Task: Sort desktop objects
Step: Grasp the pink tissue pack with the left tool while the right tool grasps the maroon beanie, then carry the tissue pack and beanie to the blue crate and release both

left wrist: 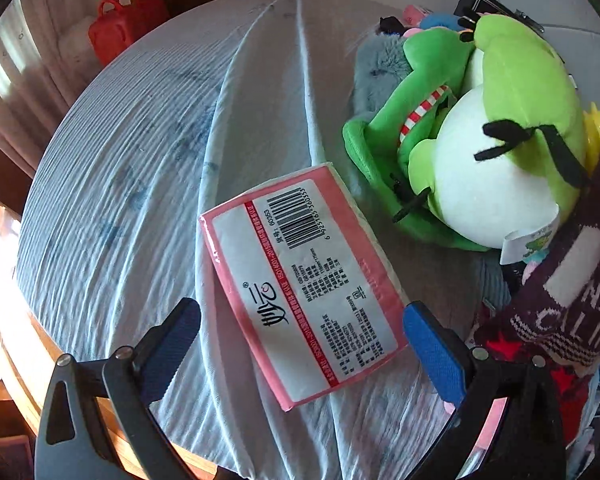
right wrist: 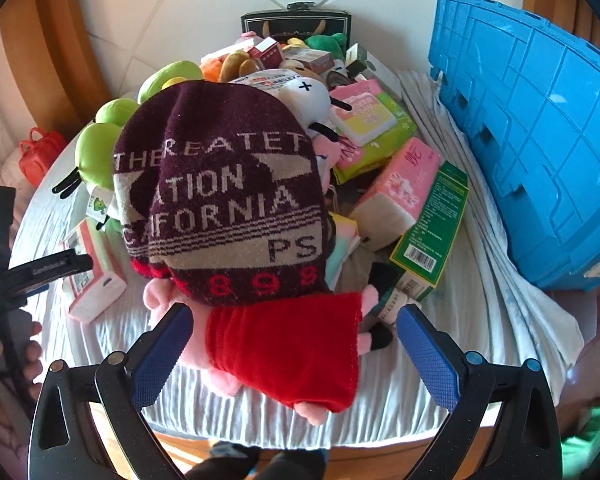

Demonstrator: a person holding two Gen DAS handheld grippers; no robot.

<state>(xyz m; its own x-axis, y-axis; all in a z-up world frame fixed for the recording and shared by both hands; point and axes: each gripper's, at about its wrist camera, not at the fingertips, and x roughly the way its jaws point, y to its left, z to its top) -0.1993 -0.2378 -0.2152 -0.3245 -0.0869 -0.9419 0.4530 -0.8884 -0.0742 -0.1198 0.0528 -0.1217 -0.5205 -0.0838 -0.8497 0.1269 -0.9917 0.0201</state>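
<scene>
Sorting looks barely begun: plush toys, boxes and a maroon knit hat [right wrist: 220,200] lie heaped together in the centre of the right wrist frame, beside the blue crate [right wrist: 540,128] at upper right. Only the pink tissue pack [left wrist: 304,280] lies apart on the cloth-covered worktop [left wrist: 120,200]. The left gripper [left wrist: 300,332] hovers over that pack with fingers wide. The right gripper [right wrist: 292,336], fingers also wide and holding nothing, faces the red-clothed pink plush [right wrist: 284,352] at lower centre.

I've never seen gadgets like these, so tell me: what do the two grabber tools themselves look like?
The left gripper and right gripper look alike: two dark grey, angular fingers with cut-out openings and small round silver bolts, each tipped with a blue pad of fine textured rubber. No cables show. In the right wrist view, a bare hand grips the other tool's black frame, which bears small white lettering.
</scene>
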